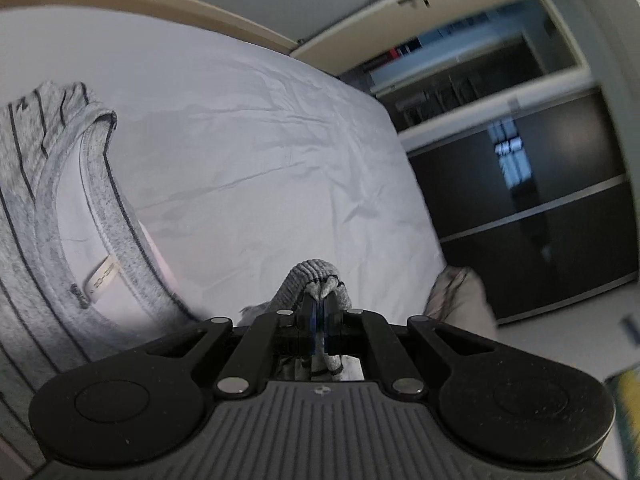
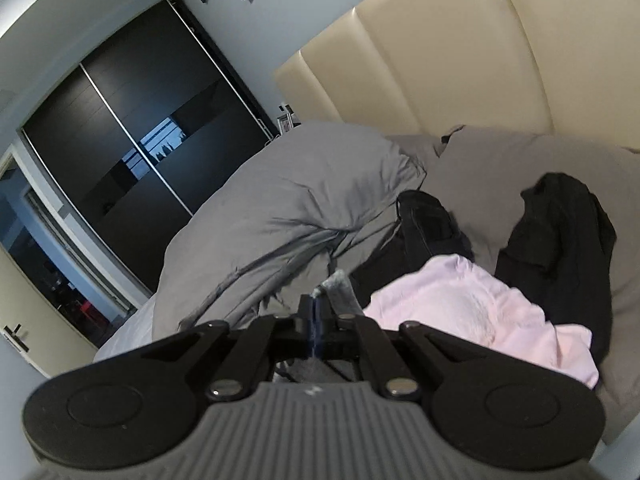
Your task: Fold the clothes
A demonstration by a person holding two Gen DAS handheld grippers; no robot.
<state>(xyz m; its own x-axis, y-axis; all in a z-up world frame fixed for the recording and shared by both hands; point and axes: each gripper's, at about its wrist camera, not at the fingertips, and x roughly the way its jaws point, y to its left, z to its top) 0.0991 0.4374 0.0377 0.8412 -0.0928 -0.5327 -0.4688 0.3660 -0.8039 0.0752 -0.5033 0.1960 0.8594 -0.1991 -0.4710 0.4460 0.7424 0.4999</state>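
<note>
Left view: white sheet lies bare ahead; striped grey shirt blocks left. Right view: grey duvet, pink garment, black clothes crowd the way to the headboard.

Left gripper jaws closed tight, pinching a bunch of grey striped shirt fabric. Right gripper jaws also pressed together, a scrap of grey cloth at its tips.

Soft grey knit striped shirt on matt, creased white bedsheet. Glossy dark wardrobe doors; smooth cream leather-look headboard.
</note>
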